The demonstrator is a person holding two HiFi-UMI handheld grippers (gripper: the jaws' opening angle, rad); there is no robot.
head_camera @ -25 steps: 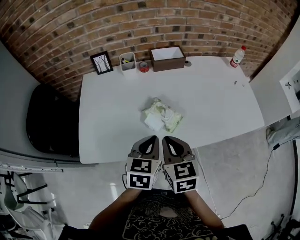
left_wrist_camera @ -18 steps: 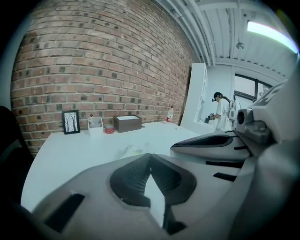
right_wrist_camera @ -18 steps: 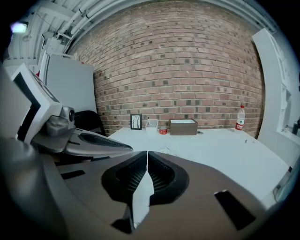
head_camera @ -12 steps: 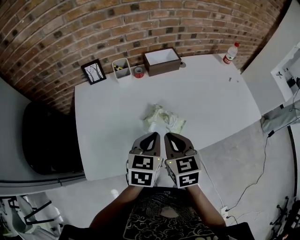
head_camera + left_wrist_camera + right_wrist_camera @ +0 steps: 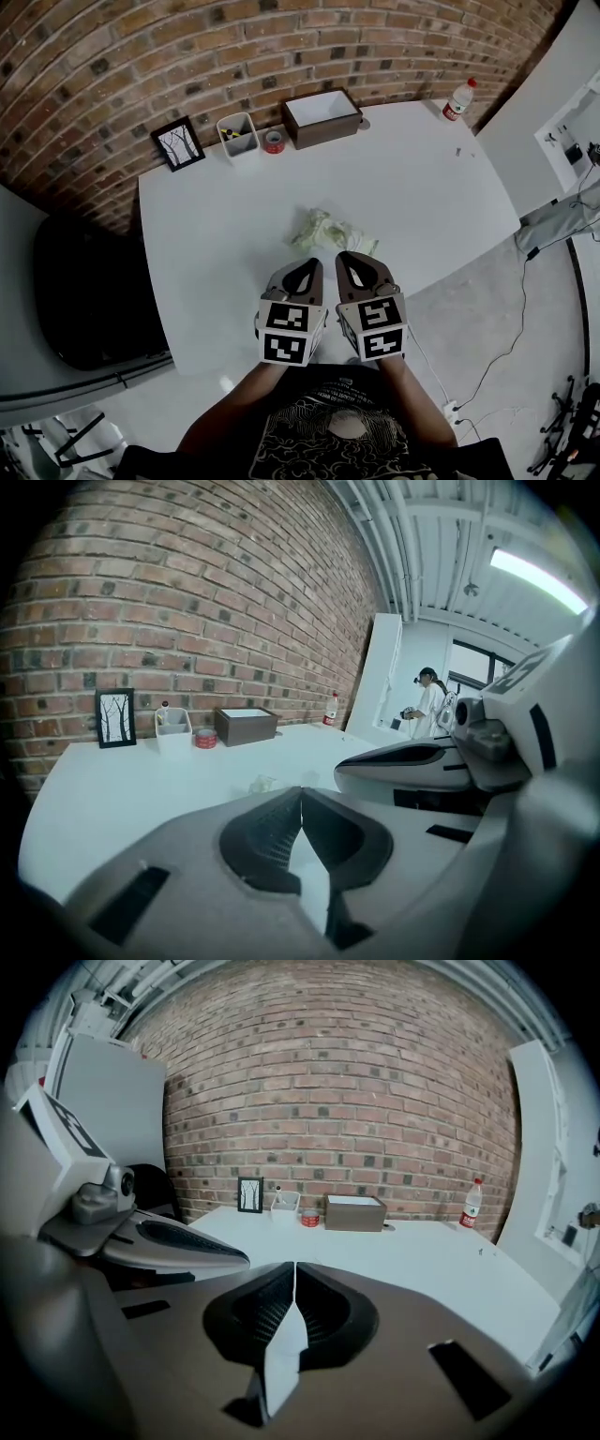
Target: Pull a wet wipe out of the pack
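1. Near the front edge of the white bench (image 5: 216,216) lies the crumpled pale green wet wipe pack (image 5: 330,232), roughly midway along that edge.
2. Just short of it in the head view, the left gripper (image 5: 302,272) and the right gripper (image 5: 356,270) sit side by side. Each has its jaws pressed together with nothing between them.
3. Along the far edge, by the brick wall (image 5: 141,66), stand a dark brown open box (image 5: 322,115) showing its white inside and a white pen cup (image 5: 235,136) holding something yellow. A red tape roll (image 5: 273,142) lies between them.
4. A black-framed picture (image 5: 178,142) leans at the left end, and a clear bottle with a red label (image 5: 457,98) stands at the far right corner.
5. Only the left gripper view shows the pack as a small lump beyond its tips, and a distant person (image 5: 429,700) by a window. The right gripper view shows the wall row, but not the pack.
6. Bare bench surrounds the pack to its left, right and far side.
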